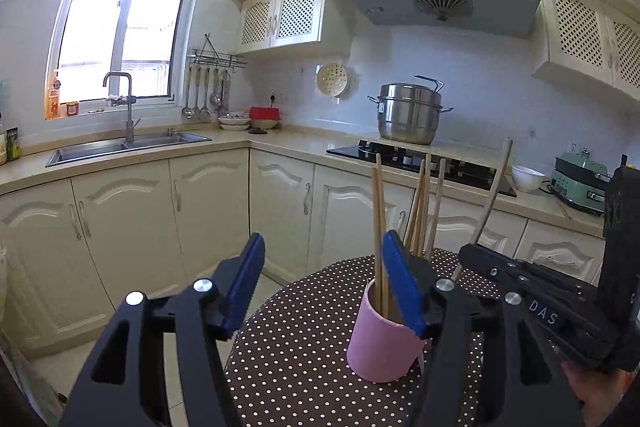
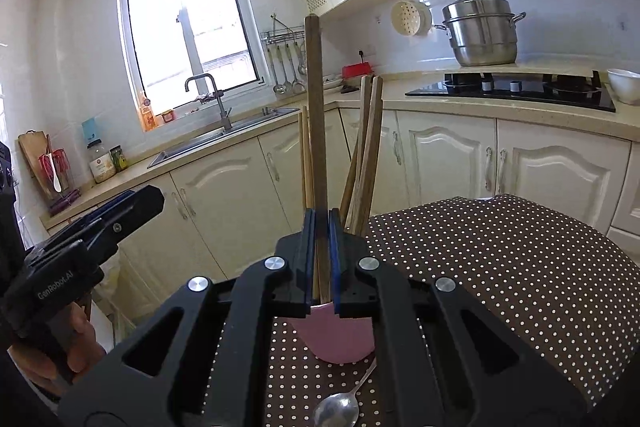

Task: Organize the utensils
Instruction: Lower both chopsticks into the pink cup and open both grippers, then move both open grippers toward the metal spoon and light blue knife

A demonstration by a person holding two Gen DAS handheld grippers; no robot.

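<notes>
Spoon (image 2: 336, 410): metal, lying on the dotted cloth at the near edge of the right wrist view, its handle running up toward the base of the pink cup.
Table (image 2: 500, 267): covered in a brown cloth with white dots; it carries the cup and the spoon.
Right gripper (image 2: 322, 227): fingers together, clamped on a dark wooden utensil handle (image 2: 317, 115) that stands nearly upright, its lower end down at the cup's mouth.
Left gripper (image 1: 324, 259): fingers apart with nothing between them; its right blue pad sits in front of the cup's rim, its left pad out over the floor beside the table.
Pink cup (image 1: 380, 339): upright on the table just beyond both grippers, holding several wooden chopsticks (image 1: 378, 223) that lean apart and rise well above its rim.
Hands: one hand (image 2: 76, 343) shows at the near left of the right wrist view, wrapped around the left gripper's grip.
Counter (image 1: 224, 141): far behind, with a sink (image 1: 128, 145) on the left and a steel steamer pot (image 1: 410, 115) on the stove at right.
</notes>
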